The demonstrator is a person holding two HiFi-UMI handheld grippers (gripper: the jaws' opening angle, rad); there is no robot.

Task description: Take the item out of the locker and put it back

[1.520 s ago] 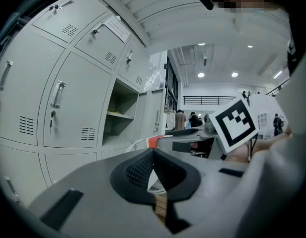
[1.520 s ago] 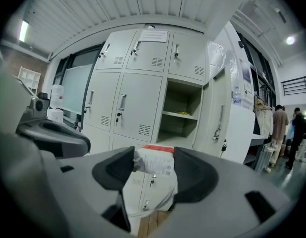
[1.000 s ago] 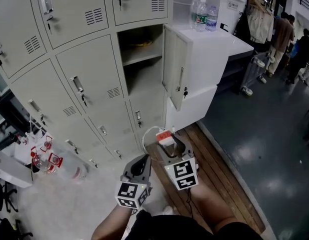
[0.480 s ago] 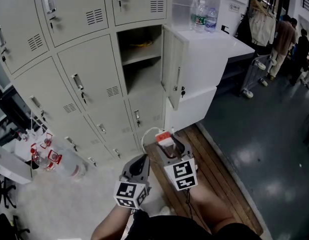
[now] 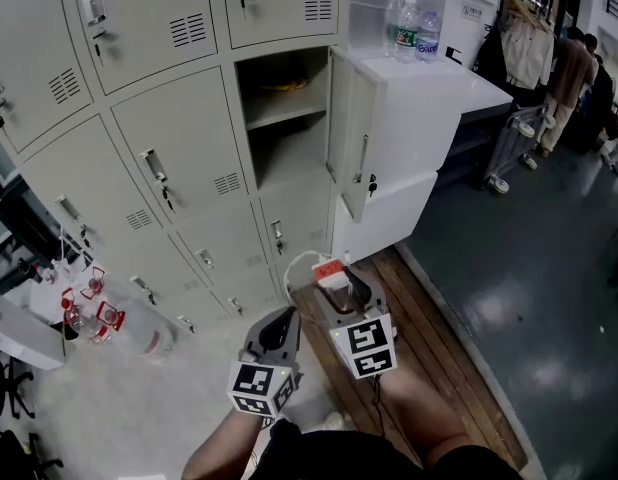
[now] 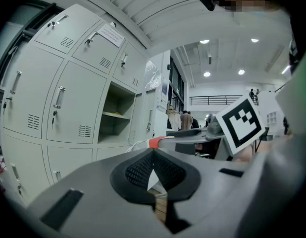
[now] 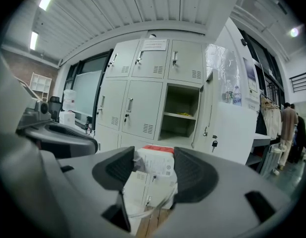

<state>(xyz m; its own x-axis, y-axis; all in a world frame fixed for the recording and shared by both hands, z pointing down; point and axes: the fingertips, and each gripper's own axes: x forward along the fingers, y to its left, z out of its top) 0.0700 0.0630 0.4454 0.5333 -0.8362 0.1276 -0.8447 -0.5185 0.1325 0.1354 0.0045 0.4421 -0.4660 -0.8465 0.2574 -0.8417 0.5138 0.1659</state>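
The open locker (image 5: 289, 153) lies ahead of and above the right gripper (image 5: 337, 290), whose jaws clamp the box (image 5: 331, 274); the left gripper (image 5: 282, 330) jaws are closed on nothing.

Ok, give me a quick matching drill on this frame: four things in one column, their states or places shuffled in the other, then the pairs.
1 left claw
2 right claw
3 locker door
4 water bottles

A swung open
B shut on the red-topped white box
C standing on the white cabinet
D shut, nothing in it

Pairs: 1-D, 2-B, 3-A, 4-C
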